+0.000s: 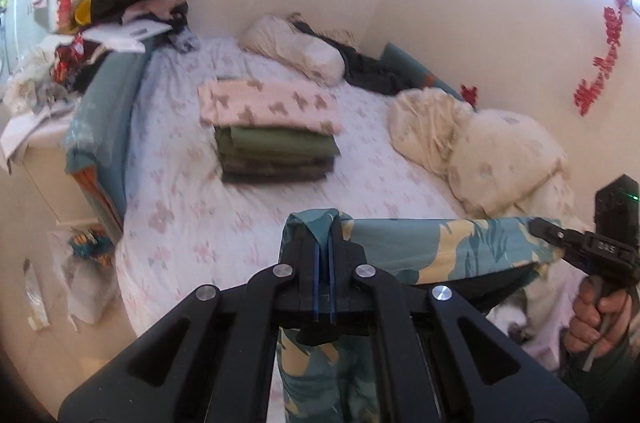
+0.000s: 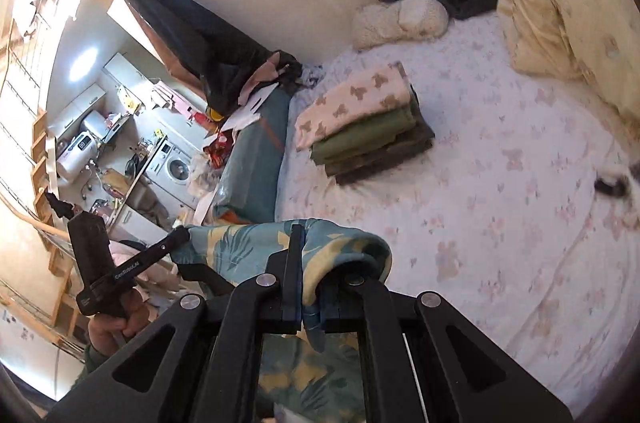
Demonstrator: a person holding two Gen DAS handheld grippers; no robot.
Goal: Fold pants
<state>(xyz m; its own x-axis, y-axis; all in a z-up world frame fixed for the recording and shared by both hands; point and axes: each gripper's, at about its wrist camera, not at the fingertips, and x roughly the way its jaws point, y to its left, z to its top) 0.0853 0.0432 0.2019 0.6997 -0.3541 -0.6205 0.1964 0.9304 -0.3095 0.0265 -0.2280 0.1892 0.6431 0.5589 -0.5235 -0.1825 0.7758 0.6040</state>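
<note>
**A:** Item: pants (image 1: 440, 243), teal with a pale yellow leaf print. Location?

**B:** In the air above the near edge of the bed (image 1: 180, 223), stretched as a band between the two grippers, the rest hanging down below them. Not on the sheet.

**A:** Left gripper (image 1: 325, 223)?

**B:** Fingers pressed together on one end of the band, cloth draped over the tips. Right gripper (image 2: 310, 243): clamped on the other end, fabric bunched over and between its fingers.

**A:** Handling properties?

**B:** Judged soft, thin and light; no stiffness, it sags and folds over the fingers. Likely not slippery, not fragile. It will take whatever shape it is laid in, so keep the band taut.

**A:** Hold points?

**B:** The two outer ends of the top edge, as now; a centre grip would let both sides droop.

**A:** Nearby items?

**B:** Stack of folded clothes (image 1: 272, 127) mid-bed, well apart; pillows (image 1: 500, 151) to the right.
</note>
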